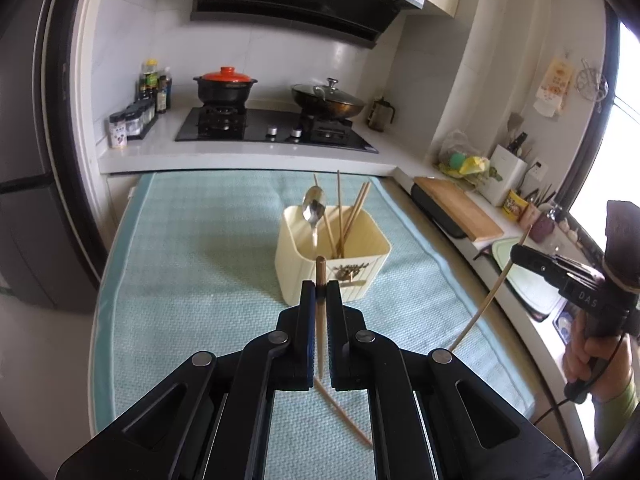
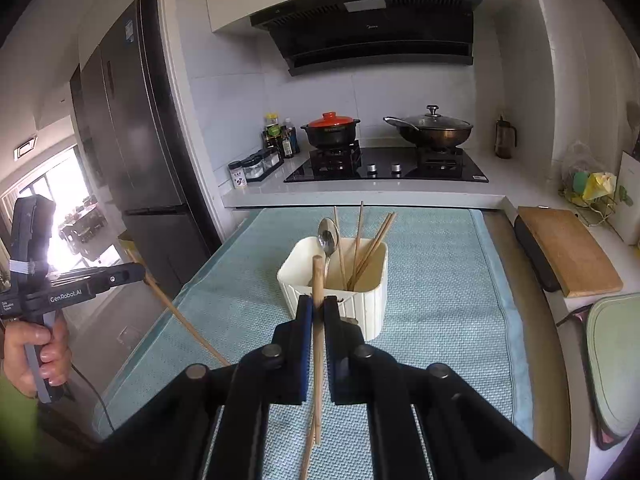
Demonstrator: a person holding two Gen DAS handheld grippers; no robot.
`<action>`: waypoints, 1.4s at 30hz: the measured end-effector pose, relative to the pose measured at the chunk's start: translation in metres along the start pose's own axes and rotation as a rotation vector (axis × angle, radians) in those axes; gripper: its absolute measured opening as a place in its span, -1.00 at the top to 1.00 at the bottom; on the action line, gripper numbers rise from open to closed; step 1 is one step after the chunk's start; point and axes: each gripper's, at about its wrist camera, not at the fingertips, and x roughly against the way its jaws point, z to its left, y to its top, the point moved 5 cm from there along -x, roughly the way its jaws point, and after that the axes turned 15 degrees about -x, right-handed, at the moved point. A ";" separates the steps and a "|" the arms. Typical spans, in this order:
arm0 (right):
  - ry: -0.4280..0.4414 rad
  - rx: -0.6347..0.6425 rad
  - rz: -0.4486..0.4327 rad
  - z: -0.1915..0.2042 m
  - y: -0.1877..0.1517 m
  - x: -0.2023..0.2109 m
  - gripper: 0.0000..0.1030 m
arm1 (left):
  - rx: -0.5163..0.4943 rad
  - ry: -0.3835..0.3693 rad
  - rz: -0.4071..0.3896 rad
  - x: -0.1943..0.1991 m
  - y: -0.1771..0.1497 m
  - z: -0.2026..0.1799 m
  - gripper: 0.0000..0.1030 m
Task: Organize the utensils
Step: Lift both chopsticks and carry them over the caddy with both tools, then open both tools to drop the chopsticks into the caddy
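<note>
Both grippers' fingers (image 1: 308, 312) (image 2: 306, 320) pinch chopsticks (image 1: 320, 320) (image 2: 317, 340) over seemingly teal mat (image 1: 200, 260), stove (image 1: 272, 128) beyond.

Lit by daylight from a blown-out window (image 1: 624, 128) at the right and a glaring doorway (image 2: 64, 216) at the left, sharp at centre, strongly bowed and vignetted black at every fisheye edge.
</note>
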 end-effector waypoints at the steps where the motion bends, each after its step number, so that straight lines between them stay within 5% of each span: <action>1: 0.002 0.002 -0.001 0.001 0.004 -0.003 0.88 | 0.001 -0.004 -0.003 -0.002 0.006 0.001 0.94; 7: 0.011 0.013 -0.044 0.013 0.042 -0.017 0.88 | 0.004 -0.023 -0.059 -0.005 0.060 0.007 0.95; 13: 0.017 0.034 -0.185 0.029 0.103 -0.027 0.88 | -0.022 0.003 -0.143 -0.015 0.124 0.016 0.95; 18: 0.019 0.057 -0.238 0.035 0.135 -0.060 0.88 | -0.058 0.029 -0.111 -0.059 0.145 0.018 0.95; 31: -0.001 -0.041 0.151 -0.010 0.090 -0.224 0.86 | -0.053 0.016 0.157 -0.199 0.093 0.026 0.92; 32: -0.003 -0.048 0.158 -0.012 0.088 -0.229 0.82 | -0.055 0.040 0.161 -0.201 0.092 0.026 0.79; 34: -0.027 -0.039 0.125 -0.013 0.091 -0.227 0.08 | -0.048 0.072 0.155 -0.196 0.091 0.028 0.07; 35: -0.030 -0.037 0.093 -0.011 0.095 -0.220 -0.09 | -0.040 0.091 0.134 -0.188 0.091 0.031 -0.41; 36: -0.029 -0.037 0.055 -0.009 0.099 -0.209 -0.16 | -0.035 0.115 0.103 -0.178 0.093 0.034 -0.61; 40: -0.025 0.010 -0.038 0.005 0.111 -0.163 -0.17 | -0.022 0.169 0.042 -0.132 0.094 0.043 -0.70; 42: -0.023 0.039 -0.078 0.013 0.108 -0.133 -0.23 | -0.022 0.195 0.009 -0.103 0.087 0.043 -0.90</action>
